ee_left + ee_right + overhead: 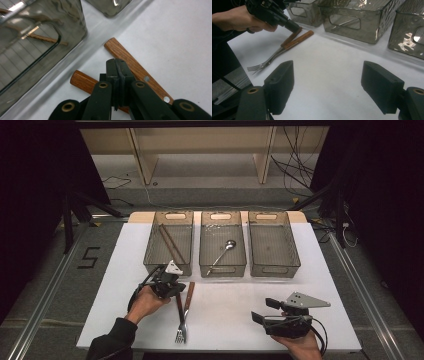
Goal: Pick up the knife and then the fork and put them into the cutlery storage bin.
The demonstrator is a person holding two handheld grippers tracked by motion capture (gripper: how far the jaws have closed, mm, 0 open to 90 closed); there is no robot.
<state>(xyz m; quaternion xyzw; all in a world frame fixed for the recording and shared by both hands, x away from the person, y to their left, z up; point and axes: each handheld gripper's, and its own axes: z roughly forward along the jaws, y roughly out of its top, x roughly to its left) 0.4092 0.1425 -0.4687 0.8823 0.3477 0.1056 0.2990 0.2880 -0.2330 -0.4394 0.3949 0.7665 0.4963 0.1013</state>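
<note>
The left hand-held gripper (117, 75) is clenched on one of two wooden-handled metal forks (182, 312) lying together on the white tabletop (225, 315), apparently for sorting into the smoky plastic bins (272, 242); the right hand-held gripper (328, 85) waits released.

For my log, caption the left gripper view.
Hand-held gripper shut over two wooden fork handles beside a bin.

The two forks (182, 312) are showing reddish-brown wooden handles with small silver rivets and shiny steel tines. The left tool (117, 72) and right tool (332, 87) are looking matte black, with brass-coloured pivot rings. The desk (230, 315) is appearing plain white. The three bins (222, 245) are gleaming smoky translucent grey with a rippled pattern.
</note>
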